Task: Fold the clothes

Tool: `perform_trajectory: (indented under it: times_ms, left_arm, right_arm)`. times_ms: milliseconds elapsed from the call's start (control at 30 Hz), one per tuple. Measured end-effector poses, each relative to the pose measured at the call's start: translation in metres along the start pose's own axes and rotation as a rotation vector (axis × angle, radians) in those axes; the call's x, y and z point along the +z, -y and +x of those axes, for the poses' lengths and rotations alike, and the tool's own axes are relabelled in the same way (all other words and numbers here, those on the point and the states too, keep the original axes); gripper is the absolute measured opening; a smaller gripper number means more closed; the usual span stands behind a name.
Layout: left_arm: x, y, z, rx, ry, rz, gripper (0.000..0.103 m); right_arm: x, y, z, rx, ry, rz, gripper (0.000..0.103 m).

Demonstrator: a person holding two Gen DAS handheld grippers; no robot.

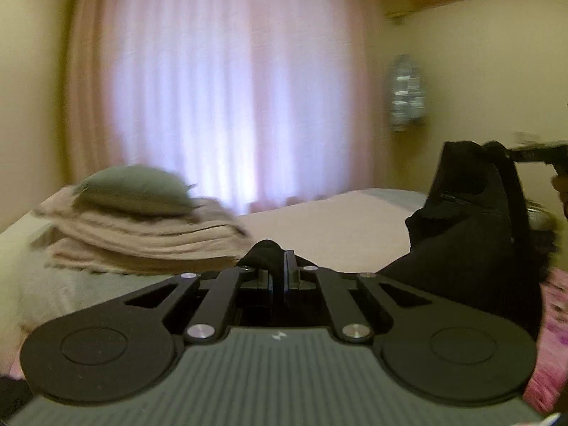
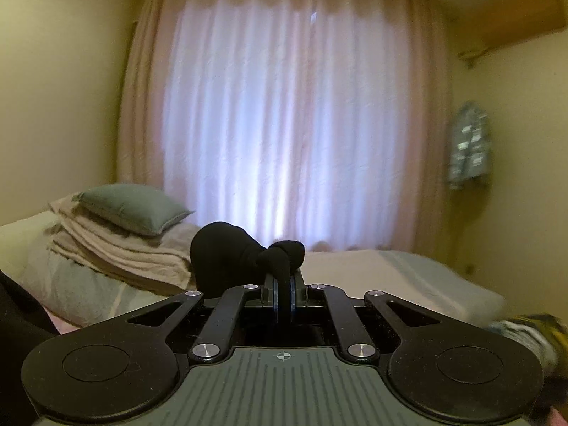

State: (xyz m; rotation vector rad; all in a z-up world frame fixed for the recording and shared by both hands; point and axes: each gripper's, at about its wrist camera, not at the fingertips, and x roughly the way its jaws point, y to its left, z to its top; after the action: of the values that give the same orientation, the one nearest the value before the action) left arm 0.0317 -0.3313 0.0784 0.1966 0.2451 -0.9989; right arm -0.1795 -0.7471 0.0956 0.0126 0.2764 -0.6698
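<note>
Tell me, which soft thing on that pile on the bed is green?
The pillow on the very top is green. The folded blankets stacked under it are all beige.

The left gripper (image 1: 280,262) sits low at centre frame, jaws pinched tight on black cloth (image 1: 264,250). The right gripper (image 2: 284,284) (also low centre) clamps black fabric, pointing slightly below level.

Right hand-held gripper (image 2: 283,285) clamped on bunched black garment (image 2: 241,248), bed (image 2: 408,277) and pink curtain (image 2: 284,124) beyond
</note>
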Motion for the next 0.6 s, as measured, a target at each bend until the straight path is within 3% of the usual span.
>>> perform_trajectory:
  times_ms: [100, 133, 167, 200, 267, 367, 500, 600]
  left_arm:
    - [-0.016, 0.003, 0.068, 0.148, -0.142, -0.018, 0.011]
    - [-0.025, 0.003, 0.088, 0.18, -0.217, -0.033, 0.012]
    - [-0.036, 0.003, 0.106, 0.203, -0.289, -0.05, 0.012]
    - [-0.048, 0.004, 0.117, 0.198, -0.35, -0.074, 0.013]
    - [-0.073, 0.01, 0.128, 0.201, -0.434, -0.079, 0.018]
    - [-0.113, 0.018, 0.125, 0.205, -0.561, -0.084, 0.032]
    - [-0.171, 0.012, 0.11, 0.181, -0.728, -0.143, 0.041]
    - [-0.212, 0.007, 0.104, 0.119, -0.815, -0.145, 0.047]
  right_arm:
    - [-0.014, 0.015, 0.109, 0.074, -0.099, -0.03, 0.006]
    - [-0.024, 0.017, 0.144, 0.078, -0.142, -0.033, 0.04]
    - [-0.035, 0.019, 0.178, 0.081, -0.185, -0.035, 0.083]
    - [-0.05, 0.019, 0.203, 0.094, -0.203, -0.049, 0.091]
    - [-0.077, 0.02, 0.228, 0.149, -0.253, -0.048, 0.092]
    - [-0.132, 0.028, 0.23, 0.191, -0.368, -0.005, 0.092]
    - [-0.222, 0.049, 0.191, 0.183, -0.598, 0.106, 0.092]
    - [-0.285, 0.056, 0.143, 0.169, -0.781, 0.213, 0.092]
